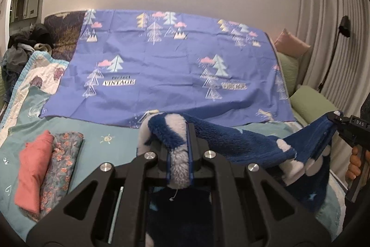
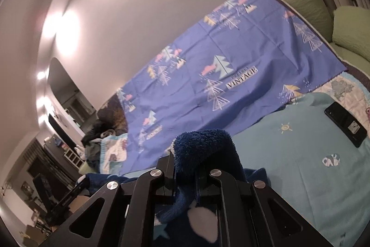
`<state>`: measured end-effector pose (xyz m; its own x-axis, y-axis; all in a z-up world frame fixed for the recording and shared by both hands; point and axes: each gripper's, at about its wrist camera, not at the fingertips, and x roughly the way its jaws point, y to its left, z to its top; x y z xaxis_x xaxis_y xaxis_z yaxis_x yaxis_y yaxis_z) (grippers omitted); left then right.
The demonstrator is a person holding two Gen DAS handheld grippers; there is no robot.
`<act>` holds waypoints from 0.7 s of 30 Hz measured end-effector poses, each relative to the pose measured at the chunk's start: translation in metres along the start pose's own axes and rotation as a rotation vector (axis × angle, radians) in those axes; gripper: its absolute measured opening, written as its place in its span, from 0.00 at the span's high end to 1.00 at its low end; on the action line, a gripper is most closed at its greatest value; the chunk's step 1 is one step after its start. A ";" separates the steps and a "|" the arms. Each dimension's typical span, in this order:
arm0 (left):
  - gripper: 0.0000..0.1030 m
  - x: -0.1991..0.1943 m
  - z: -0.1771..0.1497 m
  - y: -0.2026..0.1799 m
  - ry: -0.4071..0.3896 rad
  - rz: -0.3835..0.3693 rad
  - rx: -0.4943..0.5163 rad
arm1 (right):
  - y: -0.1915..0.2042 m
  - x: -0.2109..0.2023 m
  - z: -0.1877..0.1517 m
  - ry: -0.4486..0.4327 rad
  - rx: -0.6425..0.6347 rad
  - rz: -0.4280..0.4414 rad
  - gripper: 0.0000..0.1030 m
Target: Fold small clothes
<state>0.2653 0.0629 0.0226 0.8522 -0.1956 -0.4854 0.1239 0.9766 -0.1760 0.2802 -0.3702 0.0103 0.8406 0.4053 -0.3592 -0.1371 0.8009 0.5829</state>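
Observation:
A fluffy dark-blue garment with white patches hangs stretched in the air between both grippers, above the bed. My left gripper is shut on one end of it; the fleece bulges out between its fingers. My right gripper is shut on the other end. The right gripper also shows in the left wrist view, at the right edge, pinching the cloth, with a hand below it. The rest of the garment sags under both grippers.
A folded coral garment and a folded floral one lie side by side on the teal bedspread at the left. A purple tree-print sheet covers the far bed. A black phone lies at the right. Green pillows lie at the right.

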 end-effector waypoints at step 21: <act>0.58 0.090 -0.048 0.020 0.177 0.052 -0.012 | -0.079 0.080 -0.026 0.174 0.080 -0.165 0.56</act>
<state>0.3199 0.0609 -0.0659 0.7543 -0.1585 -0.6371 0.0747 0.9848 -0.1566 0.3449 -0.3895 -0.0834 0.7447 0.3470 -0.5701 0.0425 0.8278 0.5594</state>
